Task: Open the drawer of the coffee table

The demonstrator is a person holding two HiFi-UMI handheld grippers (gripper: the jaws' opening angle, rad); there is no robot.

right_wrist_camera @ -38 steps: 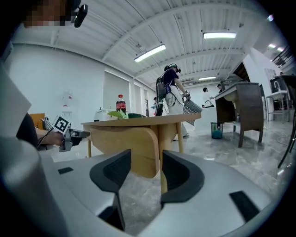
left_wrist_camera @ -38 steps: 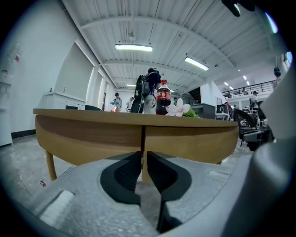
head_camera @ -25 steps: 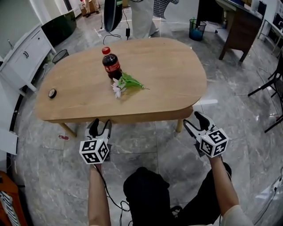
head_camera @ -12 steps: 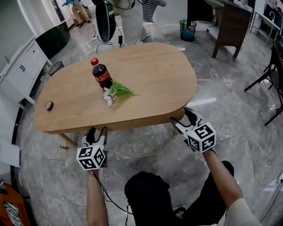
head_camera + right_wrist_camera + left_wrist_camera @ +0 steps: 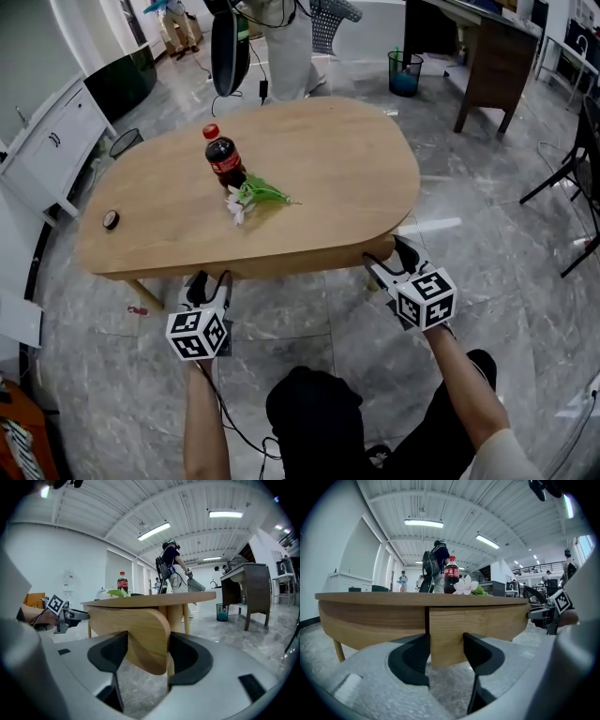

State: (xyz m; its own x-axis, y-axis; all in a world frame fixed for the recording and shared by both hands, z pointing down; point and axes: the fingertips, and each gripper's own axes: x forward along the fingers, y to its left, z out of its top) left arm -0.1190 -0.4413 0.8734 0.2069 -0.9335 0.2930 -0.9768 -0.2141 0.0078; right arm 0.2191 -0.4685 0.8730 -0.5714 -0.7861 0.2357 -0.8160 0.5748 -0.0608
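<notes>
Both grippers have drawn up to the near edge of the coffee table (image 5: pixel 319 150) since a second ago, the right one furthest. The left gripper (image 5: pixel 208 279) sits at the table's 7 o'clock, the right gripper (image 5: pixel 389 261) at its 5 o'clock. Each has its jaws spread and grips nothing; wood only shows in the gaps.

The drawer (image 5: pixel 473 625) is shut. Its plain light-wood front lies level with the apron, and a dark seam marks its left end. A red-capped cola bottle (image 5: pixel 223 159) holding dark drink stands near the tabletop's middle, with flowers (image 5: pixel 251 195) beside it at 4 o'clock. A bin (image 5: pixel 404 74) stands at 1 o'clock, its contents unclear.
</notes>
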